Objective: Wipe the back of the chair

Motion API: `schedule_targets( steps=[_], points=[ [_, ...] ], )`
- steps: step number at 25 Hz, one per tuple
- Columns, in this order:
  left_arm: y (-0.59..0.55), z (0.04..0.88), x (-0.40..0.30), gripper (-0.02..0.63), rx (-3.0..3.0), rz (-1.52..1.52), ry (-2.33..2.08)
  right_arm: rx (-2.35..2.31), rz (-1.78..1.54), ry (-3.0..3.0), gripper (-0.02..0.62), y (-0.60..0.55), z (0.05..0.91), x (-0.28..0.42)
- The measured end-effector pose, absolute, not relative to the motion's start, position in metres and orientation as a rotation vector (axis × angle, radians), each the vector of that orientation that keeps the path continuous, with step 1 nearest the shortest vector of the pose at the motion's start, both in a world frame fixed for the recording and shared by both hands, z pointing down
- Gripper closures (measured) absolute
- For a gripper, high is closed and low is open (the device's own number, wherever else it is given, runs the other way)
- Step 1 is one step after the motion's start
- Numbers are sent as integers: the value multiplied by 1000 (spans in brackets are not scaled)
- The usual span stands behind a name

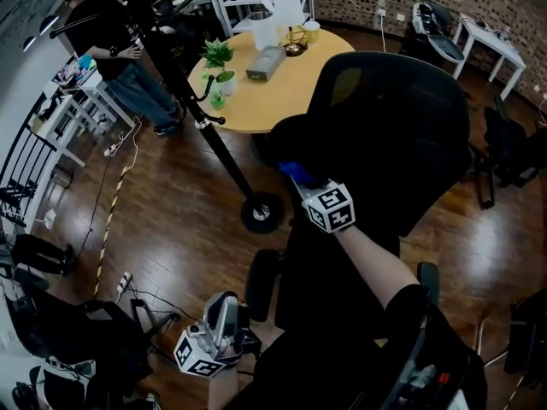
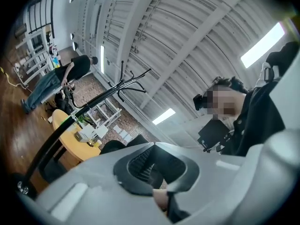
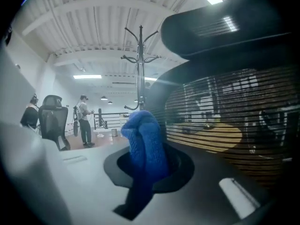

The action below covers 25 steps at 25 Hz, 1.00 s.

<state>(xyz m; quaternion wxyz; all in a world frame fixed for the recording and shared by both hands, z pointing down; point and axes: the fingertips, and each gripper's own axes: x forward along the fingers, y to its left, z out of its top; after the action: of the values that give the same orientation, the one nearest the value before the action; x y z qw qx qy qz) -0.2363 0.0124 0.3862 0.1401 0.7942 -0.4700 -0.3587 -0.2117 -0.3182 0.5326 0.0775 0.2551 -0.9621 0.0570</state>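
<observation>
Fingers (image 3: 65,186) on your right gripper (image 3: 148,171) clamp the blue cloth (image 3: 145,139); mesh drag on the chair back (image 1: 402,135) could tug it loose.

The chair (image 1: 385,135) is a black office chair, upright, its tall mesh back (image 3: 225,116) see-through in fine horizontal ribs under a solid dark headrest; the cloth (image 3: 145,144) is bright blue, bunched into a thick fold, just beside the back's left edge.
</observation>
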Motion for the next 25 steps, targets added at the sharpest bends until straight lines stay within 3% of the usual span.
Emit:
schedule_targets(
  steps=[6,19,22,25],
  points=[
    [-26,383,-196,604,2376,-988,-1139,924,151,-2825,560,-336,538,-113],
    [-71,374,-105,604,2492,-886,-699,1591,218,-2447,560,-359,564,176],
    [-71,371,-95,604,2503,-873,-657,1694,266,-2345,560,-354,570,218],
    [-69,371,-95,604,2503,-866,-649,1706,255,-2311,560,-348,565,217]
  ],
)
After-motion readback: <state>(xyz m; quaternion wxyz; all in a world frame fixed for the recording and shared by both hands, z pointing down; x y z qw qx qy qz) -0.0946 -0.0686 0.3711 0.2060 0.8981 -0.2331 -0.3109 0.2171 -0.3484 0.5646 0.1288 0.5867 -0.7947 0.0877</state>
